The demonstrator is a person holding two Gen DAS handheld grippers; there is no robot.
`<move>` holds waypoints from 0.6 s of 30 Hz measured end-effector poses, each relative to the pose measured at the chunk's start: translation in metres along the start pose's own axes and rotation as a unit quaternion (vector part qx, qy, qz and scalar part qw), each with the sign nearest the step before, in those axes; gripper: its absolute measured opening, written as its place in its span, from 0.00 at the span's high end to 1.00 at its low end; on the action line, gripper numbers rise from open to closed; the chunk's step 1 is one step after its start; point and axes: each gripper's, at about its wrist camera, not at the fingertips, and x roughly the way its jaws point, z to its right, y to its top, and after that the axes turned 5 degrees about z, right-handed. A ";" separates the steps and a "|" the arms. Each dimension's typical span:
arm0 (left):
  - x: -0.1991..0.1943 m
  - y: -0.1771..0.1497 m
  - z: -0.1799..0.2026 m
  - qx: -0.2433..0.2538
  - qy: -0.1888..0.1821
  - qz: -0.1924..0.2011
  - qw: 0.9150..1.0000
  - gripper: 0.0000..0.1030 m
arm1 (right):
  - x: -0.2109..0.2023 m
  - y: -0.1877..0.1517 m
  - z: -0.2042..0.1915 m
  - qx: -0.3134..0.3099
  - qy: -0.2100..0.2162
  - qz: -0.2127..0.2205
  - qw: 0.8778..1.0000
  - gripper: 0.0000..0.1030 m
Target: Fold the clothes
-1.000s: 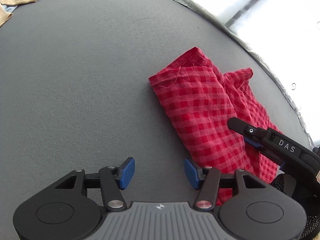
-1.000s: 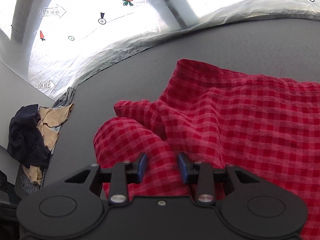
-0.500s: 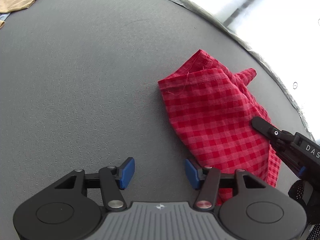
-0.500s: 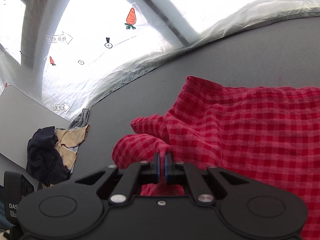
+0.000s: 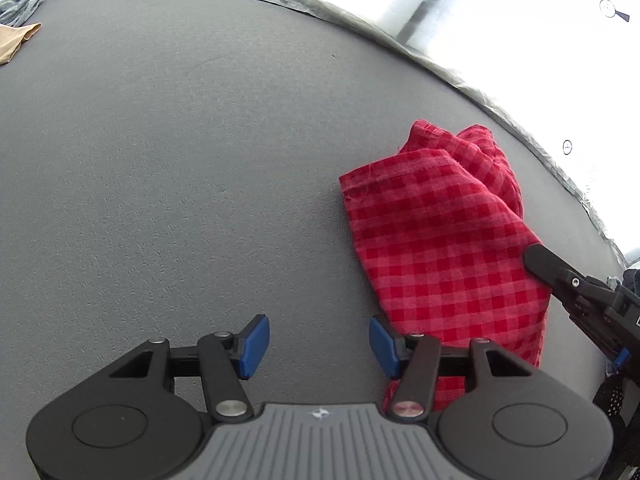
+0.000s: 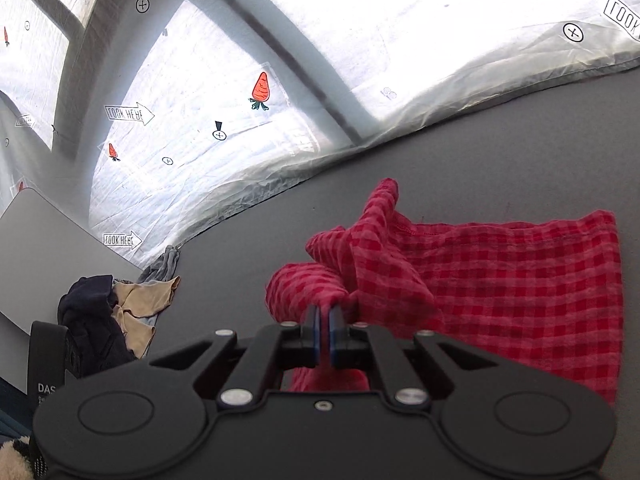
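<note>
Your right tongs (image 6: 325, 330) are clenched on a bunched edge of the red cloth (image 5: 444, 240); your left tongs (image 5: 318, 338) gape, cloth beside their right finger. Mid-fold: next, probably carry that edge across.

"LOOK HERE" arrow signs (image 6: 129, 113) on sheeting (image 6: 400, 40) | "DAS" on black device (image 6: 48, 364)

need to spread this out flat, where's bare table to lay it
Bare grey table runs left of the red checked cloth, ahead of the open left tool. Crowded at the far corner, where the clothes pile lies. The right tool is shut on the cloth.
</note>
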 end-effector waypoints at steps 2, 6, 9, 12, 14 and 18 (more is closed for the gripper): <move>-0.003 0.000 -0.005 -0.009 0.005 0.004 1.000 0.45 | 0.008 -0.006 -0.005 0.003 0.016 -0.013 1.000 0.96; -0.015 0.000 -0.022 -0.033 0.021 0.023 0.999 0.45 | 0.019 -0.017 -0.023 0.016 0.077 -0.033 0.996 0.97; -0.026 0.001 -0.037 -0.056 0.030 0.038 0.997 0.45 | 0.020 -0.019 -0.035 0.046 0.145 -0.034 0.988 0.98; -0.035 0.000 -0.051 -0.072 0.041 0.047 0.995 0.45 | 0.015 -0.015 -0.037 0.080 0.187 -0.013 0.979 0.98; -0.037 -0.001 -0.057 -0.078 0.046 0.049 0.995 0.45 | 0.009 -0.009 -0.033 0.082 0.174 0.004 0.981 0.98; -0.037 -0.002 -0.060 -0.082 0.044 0.047 0.995 0.45 | -0.022 0.009 -0.023 0.037 0.119 0.066 0.990 0.98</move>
